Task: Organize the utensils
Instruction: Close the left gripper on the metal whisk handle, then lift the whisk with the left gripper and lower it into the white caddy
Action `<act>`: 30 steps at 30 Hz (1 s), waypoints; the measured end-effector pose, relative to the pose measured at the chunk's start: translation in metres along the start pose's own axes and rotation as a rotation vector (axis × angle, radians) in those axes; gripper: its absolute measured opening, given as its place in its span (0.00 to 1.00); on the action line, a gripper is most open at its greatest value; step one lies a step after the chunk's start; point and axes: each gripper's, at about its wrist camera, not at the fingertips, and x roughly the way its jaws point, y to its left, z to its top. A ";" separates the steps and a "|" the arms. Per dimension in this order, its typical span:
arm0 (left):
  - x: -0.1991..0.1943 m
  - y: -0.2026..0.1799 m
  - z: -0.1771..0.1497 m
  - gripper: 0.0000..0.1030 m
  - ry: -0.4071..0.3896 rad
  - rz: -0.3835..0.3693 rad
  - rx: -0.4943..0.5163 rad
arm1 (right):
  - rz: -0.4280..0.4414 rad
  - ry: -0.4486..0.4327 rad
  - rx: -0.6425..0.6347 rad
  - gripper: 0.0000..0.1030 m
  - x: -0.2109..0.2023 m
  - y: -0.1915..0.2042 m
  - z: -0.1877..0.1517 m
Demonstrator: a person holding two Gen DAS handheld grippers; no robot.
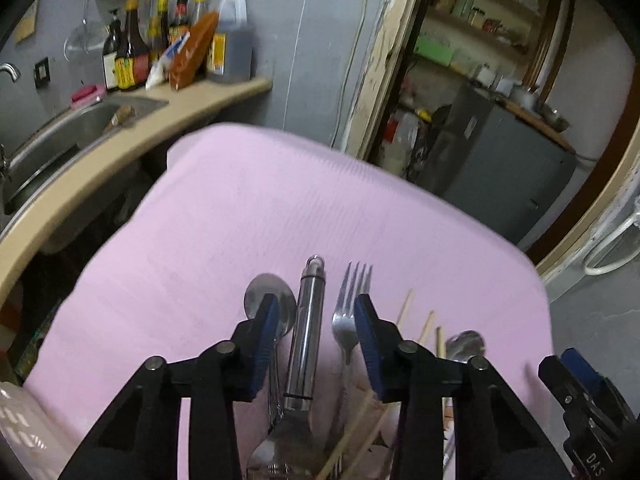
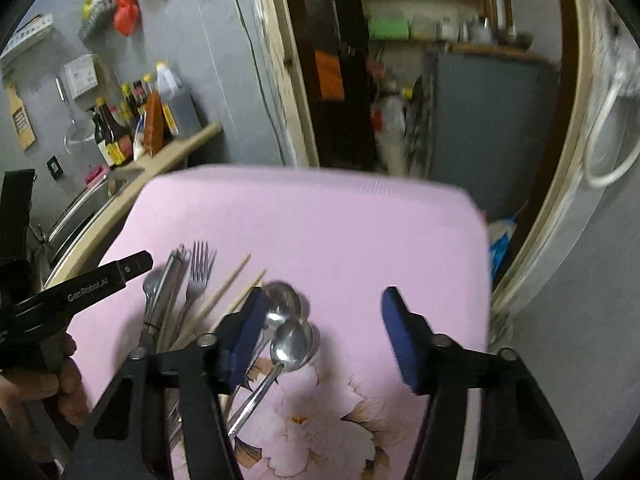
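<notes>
Over the pink cloth [image 1: 280, 216] covering the table, both grippers were angled down at a bunch of utensils standing up together near the cloth's near edge. Whatever held them was mostly hidden, so I couldn't tell what kind of container it was.

From the left wrist view, the left gripper [image 1: 316, 344] had its blue pads apart, with a steel cylindrical handle [image 1: 308, 328] poking up right between them. No pad was touching it as far as I could see. A spoon [image 1: 266, 300] sat just behind the left pad and a fork [image 1: 350, 308] just beside the right pad. A few wooden chopsticks [image 1: 426, 326] and another spoon bowl [image 1: 464, 346] stuck up off to the right of that.

The right gripper [image 2: 324, 332] had its jaws wide apart too, nothing clamped. In its own view two spoons [image 2: 290, 340] leaned beside its left pad, one bowl above the other, the pad partly covering them; whether it actually touched them, couldn't say. The space between the pads was just cloth, with a flower print [image 2: 320, 420] toward the near edge. The fork [image 2: 200, 268] and chopsticks [image 2: 228, 284] showed up further left there, next to the other gripper's black finger.

Along the far left ran a counter [image 1: 224, 94] with sauce bottles [image 1: 132, 52] and a sink [image 1: 72, 128].
</notes>
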 end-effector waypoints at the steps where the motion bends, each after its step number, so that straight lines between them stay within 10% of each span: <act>1: 0.006 0.000 0.000 0.30 0.015 0.000 -0.001 | 0.013 0.019 0.007 0.45 0.008 0.000 -0.002; 13: 0.043 -0.002 0.008 0.21 0.116 -0.027 0.051 | 0.131 0.213 0.016 0.32 0.057 -0.010 -0.024; 30: 0.051 0.005 0.018 0.17 0.199 -0.086 0.016 | 0.214 0.249 -0.044 0.04 0.057 -0.006 -0.012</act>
